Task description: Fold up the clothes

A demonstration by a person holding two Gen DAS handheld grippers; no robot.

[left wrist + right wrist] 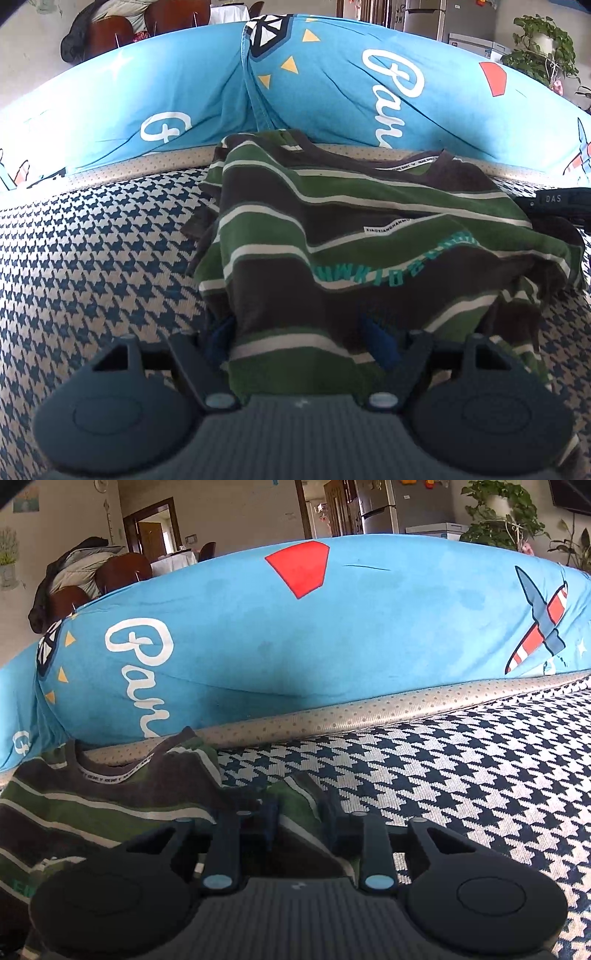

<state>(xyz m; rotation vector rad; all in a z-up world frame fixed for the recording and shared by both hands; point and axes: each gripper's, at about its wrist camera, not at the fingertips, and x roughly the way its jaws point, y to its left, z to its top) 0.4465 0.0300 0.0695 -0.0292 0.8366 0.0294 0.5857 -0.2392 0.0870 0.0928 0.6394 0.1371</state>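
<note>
Striped cloth fills the lower middle of both views, caught in both my tools.

Left tool (303,343) stands wide, with the hem of the striped shirt (332,236) bunched between its fingers; I read it as clamped on that thick fold, though the pads are partly hidden. Right tool (301,821) is nearly together, pinching the shirt's edge near the collar at lower left of its frame. The shirt lies crumpled on the houndstooth mat (461,768), in front of the blue quilt (277,646) across the upper frame. My worry: the right pinch looks shallow, so a pull could slip the edge free, or catch only one layer and twist the fold. No containers are in sight.
</note>
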